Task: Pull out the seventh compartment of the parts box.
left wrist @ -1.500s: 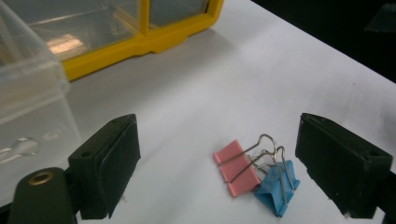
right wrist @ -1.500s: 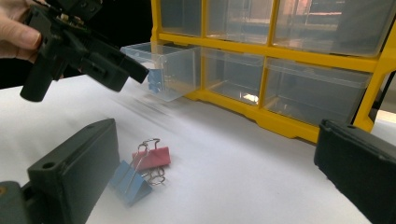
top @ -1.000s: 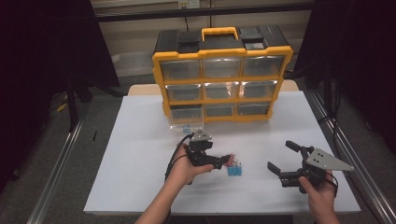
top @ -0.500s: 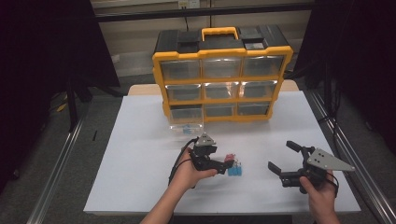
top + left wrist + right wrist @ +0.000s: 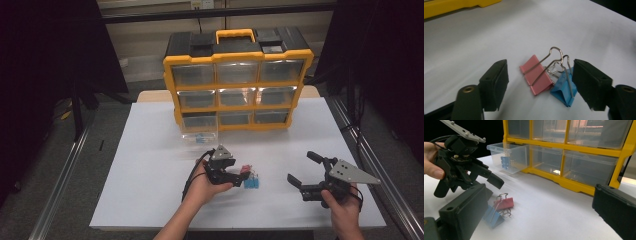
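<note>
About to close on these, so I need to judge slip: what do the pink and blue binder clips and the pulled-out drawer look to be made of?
Pink clip and blue clip: painted sheet metal by the look, matte, sharply folded, with bright wire handles that glint like steel. Pulled-out drawer: clear, glossy plastic; blue pieces inside show through its wall.

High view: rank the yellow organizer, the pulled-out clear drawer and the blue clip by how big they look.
1. Yellow organizer, by far the largest.
2. Clear drawer, pulled out at the bottom left.
3. Blue clip, smallest, lying by the left gripper.
</note>
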The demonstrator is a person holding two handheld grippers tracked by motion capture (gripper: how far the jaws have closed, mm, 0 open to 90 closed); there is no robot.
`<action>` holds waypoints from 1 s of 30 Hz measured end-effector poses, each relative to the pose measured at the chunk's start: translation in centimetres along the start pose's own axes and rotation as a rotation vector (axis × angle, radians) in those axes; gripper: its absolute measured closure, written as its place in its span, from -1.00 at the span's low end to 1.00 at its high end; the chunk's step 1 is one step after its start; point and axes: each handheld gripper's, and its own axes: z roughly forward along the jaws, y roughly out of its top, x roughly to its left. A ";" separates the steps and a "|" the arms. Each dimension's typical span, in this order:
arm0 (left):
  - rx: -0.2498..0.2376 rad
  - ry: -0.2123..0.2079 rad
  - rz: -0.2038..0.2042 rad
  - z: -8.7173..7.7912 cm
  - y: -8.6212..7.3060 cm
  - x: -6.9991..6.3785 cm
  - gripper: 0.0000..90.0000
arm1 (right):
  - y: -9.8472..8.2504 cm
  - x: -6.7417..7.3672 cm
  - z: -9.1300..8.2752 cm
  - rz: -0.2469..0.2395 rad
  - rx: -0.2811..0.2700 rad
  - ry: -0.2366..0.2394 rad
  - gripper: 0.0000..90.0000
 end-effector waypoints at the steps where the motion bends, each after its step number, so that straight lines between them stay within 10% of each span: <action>1: 0.007 0.002 0.005 0.0 0.0 0.0 -0.26 | 0.0 0.0 0.0 -0.006 -0.002 -0.001 -1.00; 15: 0.045 0.010 0.012 1.0 -0.3 0.1 0.21 | 0.0 0.0 -0.2 -0.005 0.004 -0.001 -1.00; 30: 0.064 0.040 -0.003 1.4 -0.7 1.0 0.30 | 0.0 -0.1 -0.4 0.001 0.004 -0.003 -1.00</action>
